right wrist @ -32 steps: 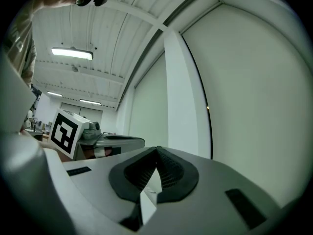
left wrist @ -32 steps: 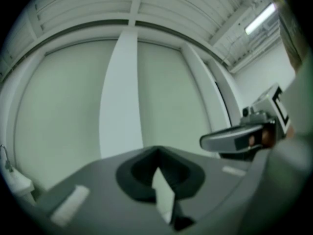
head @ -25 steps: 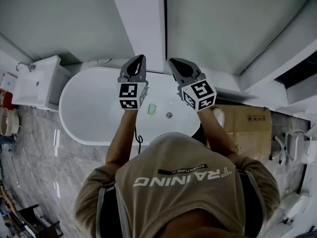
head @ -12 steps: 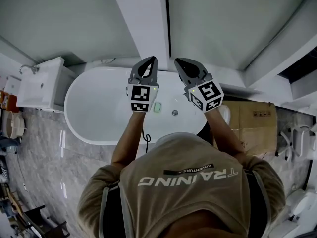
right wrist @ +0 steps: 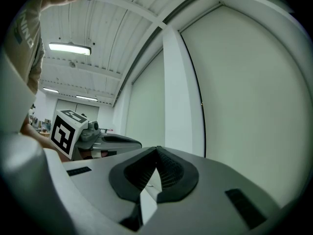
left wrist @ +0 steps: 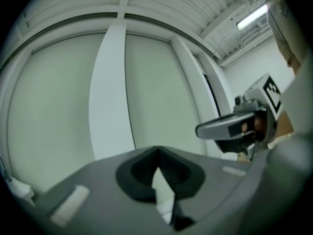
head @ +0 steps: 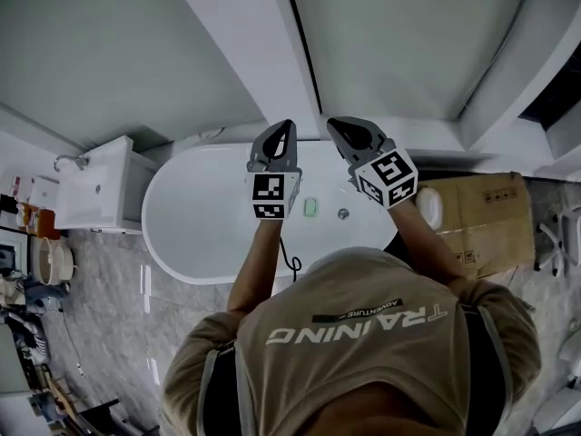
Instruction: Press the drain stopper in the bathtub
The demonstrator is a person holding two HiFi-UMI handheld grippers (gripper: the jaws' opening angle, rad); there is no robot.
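1. Above the bathtub [head: 195, 203], your two tools hang side by side much as they do a second ago. The main change is your head: the tub now sits further right in the head view, and the washbasin [head: 95, 189] shows more fully at the left.
2. Your left claw [head: 285, 127] is pinched tip to tip with nothing between its jaws. Your right claw [head: 336, 123] is the same, closed and empty.
3. Both gripper views face the pale wall panels [right wrist: 244, 92] behind the tub. Neither claw points down into the tub.
4. On the tub floor, at the end nearest you, lies the drain stopper [head: 343, 213], just beside a small green item [head: 310, 206] I cannot identify. The stopper lies between your two arms in the head view, nearer the right one.
5. Measured against the stopper, neither claw moves closer over the last second; both stay well apart from it.
6. Whether the stopper is up or pressed down is too small to tell. These raised, shut claws fit hands poised ahead of a reach into the tub, or hands lifted clear once the press is made.
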